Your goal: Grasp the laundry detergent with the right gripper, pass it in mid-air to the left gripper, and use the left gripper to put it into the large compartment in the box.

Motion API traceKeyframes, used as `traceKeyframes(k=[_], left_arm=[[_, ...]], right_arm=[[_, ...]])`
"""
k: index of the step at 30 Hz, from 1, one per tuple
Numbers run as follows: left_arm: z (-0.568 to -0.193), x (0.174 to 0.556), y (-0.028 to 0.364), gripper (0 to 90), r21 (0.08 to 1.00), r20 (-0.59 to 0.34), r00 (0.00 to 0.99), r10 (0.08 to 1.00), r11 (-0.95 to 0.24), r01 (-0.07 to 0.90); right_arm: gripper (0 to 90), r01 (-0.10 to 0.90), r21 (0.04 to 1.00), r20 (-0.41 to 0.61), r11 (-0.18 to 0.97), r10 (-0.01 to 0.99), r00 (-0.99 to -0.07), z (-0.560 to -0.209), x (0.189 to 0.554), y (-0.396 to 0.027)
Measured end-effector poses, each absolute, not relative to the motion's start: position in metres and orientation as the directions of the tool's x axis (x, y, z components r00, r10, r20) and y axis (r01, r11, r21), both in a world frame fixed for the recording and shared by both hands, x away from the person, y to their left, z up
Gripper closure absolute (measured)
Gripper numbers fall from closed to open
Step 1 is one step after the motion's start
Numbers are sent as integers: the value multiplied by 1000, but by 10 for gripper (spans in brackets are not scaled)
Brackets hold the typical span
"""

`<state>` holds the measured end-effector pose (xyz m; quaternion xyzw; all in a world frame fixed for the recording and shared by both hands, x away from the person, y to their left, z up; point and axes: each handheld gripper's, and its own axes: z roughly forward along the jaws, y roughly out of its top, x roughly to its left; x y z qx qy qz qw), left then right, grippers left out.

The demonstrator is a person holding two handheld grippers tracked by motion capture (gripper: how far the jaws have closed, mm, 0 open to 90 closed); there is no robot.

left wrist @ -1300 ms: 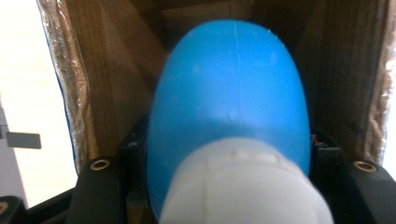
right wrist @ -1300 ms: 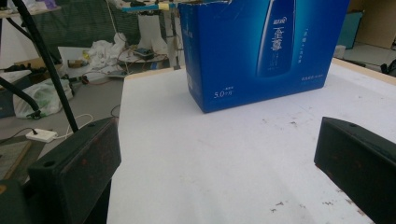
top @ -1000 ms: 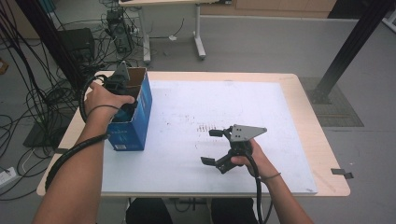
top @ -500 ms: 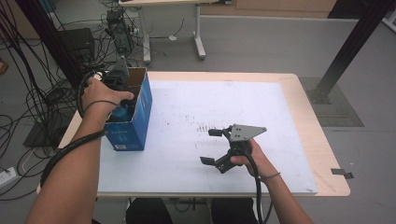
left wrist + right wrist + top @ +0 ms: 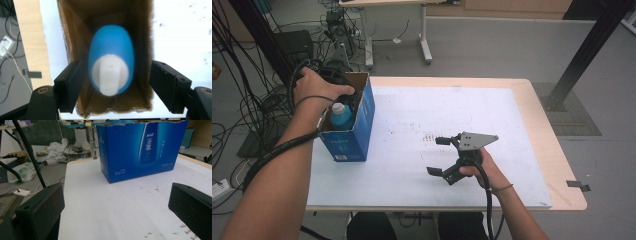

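Note:
An open-topped blue cardboard box stands on the left side of the white table top. A blue bottle with a white cap stands upright inside it. My left gripper hangs over the box mouth under the person's hand. In the left gripper view its jaws have just been opening; they flank the bottle with a gap on each side and do not touch it. My right gripper rests open and holding nothing near the front middle. It faces the box.
Cables and dark equipment crowd the floor left of the table. Another table's legs stand behind, and a black post rises at the right. Small dark specks mark the white sheet.
The left hand has risen out of the box, and the blue bottle with its white cap now shows inside. The right hand has not moved.

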<state>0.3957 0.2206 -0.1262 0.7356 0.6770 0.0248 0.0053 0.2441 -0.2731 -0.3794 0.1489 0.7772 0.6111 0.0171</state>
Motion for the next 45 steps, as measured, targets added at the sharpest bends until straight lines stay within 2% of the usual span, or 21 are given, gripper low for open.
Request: traceKeyframes(k=[7, 14, 18, 32, 45], left_arm=[[-110, 391, 209, 243, 68, 3, 132, 991, -132, 989], [-105, 390, 193, 135, 72, -16, 183, 983, -181, 981], [-103, 387, 177, 106, 79, -54, 247, 968, -242, 967], [-116, 382, 133, 63, 84, -129, 384, 914, -375, 923], [-137, 368, 96, 48, 72, -128, 502, 855, -497, 865]], right_arm=[[5, 209, 956, 152, 205, 261, -953, -375, 245, -277], [5, 210, 955, 147, 210, 280, -949, -371, 245, -282], [5, 213, 953, 143, 215, 300, -943, -367, 245, -289], [5, 230, 940, 121, 254, 382, -916, -347, 240, -320], [6, 252, 923, 108, 292, 432, -895, -332, 235, -343]])
